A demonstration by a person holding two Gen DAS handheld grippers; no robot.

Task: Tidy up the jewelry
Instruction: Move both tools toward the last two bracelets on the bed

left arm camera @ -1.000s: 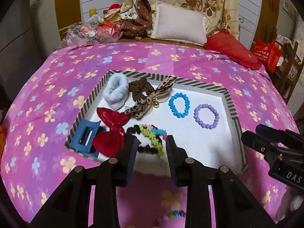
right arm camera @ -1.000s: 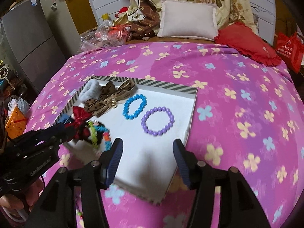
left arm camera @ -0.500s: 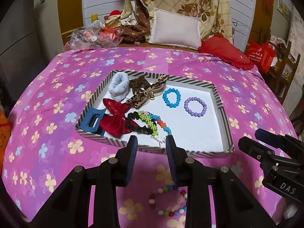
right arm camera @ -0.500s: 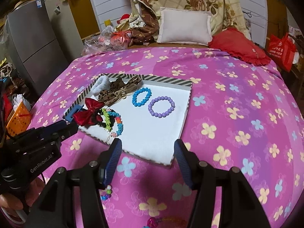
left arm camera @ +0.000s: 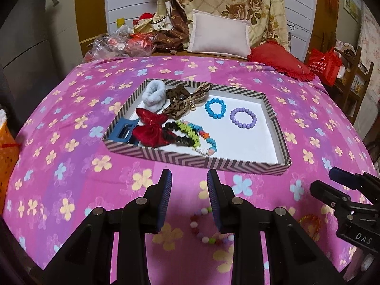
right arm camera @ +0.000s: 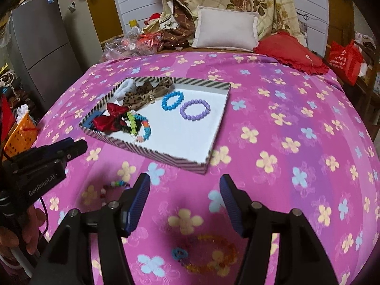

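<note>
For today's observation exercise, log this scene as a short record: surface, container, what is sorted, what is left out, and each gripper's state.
surface: pink floral bedspread
container: striped tray
sorted: blue bracelet, purple bracelet, red bow
left out: pastel bead bracelet, amber bracelet
left gripper: open, empty
right gripper: open, empty

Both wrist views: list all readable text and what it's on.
"DAS": on the right gripper body, cut off by the frame edge.
"GenRobot.AI": on the left gripper body.
Red bag: white logo and print, too small to read.
Fridge sticker: too small to read.
</note>
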